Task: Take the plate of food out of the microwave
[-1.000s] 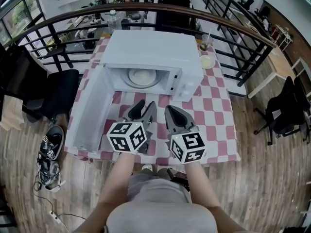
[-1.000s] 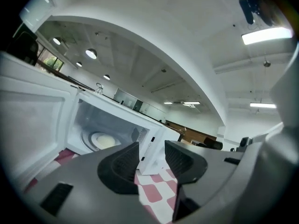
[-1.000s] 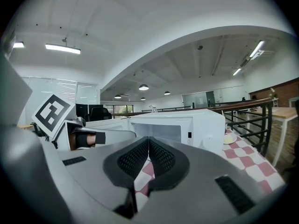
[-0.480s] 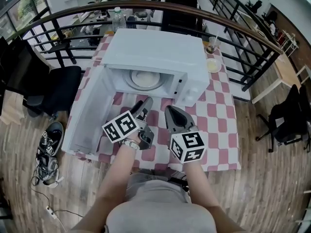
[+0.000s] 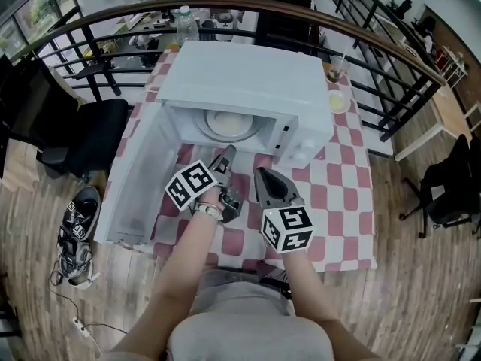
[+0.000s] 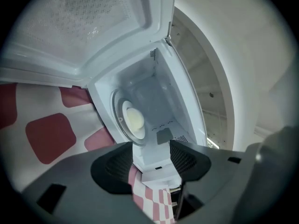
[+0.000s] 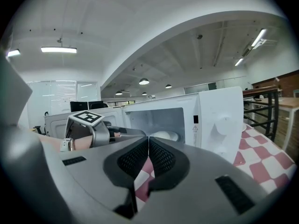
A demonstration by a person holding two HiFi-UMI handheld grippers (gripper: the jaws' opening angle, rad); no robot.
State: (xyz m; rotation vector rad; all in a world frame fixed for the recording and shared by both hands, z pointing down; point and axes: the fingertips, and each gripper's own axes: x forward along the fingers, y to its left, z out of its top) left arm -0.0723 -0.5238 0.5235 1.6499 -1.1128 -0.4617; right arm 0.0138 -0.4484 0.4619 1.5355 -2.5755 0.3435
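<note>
A white microwave [image 5: 248,81] stands on the red-checked table with its door [image 5: 139,175] swung open to the left. Inside, a white plate of pale food [image 5: 228,124] rests on the turntable. My left gripper [image 5: 228,159] is rolled on its side just in front of the opening and points in. In the left gripper view it [image 6: 152,155] is open with nothing between the jaws, and the plate [image 6: 133,120] lies straight ahead. My right gripper [image 5: 267,180] hovers over the table beside it. In its own view it [image 7: 148,149] is shut and empty, facing the microwave [image 7: 224,120].
A cup with a straw [image 5: 336,68] and a small dish [image 5: 338,101] sit on the table right of the microwave, and a bottle [image 5: 185,22] behind it. A dark railing [image 5: 361,47] curves round the table. A black chair [image 5: 83,138] and shoes [image 5: 75,228] are at the left.
My left gripper has moved forward to the microwave opening, rolled onto its side, and its jaws have spread wider. The right gripper has hardly moved.
</note>
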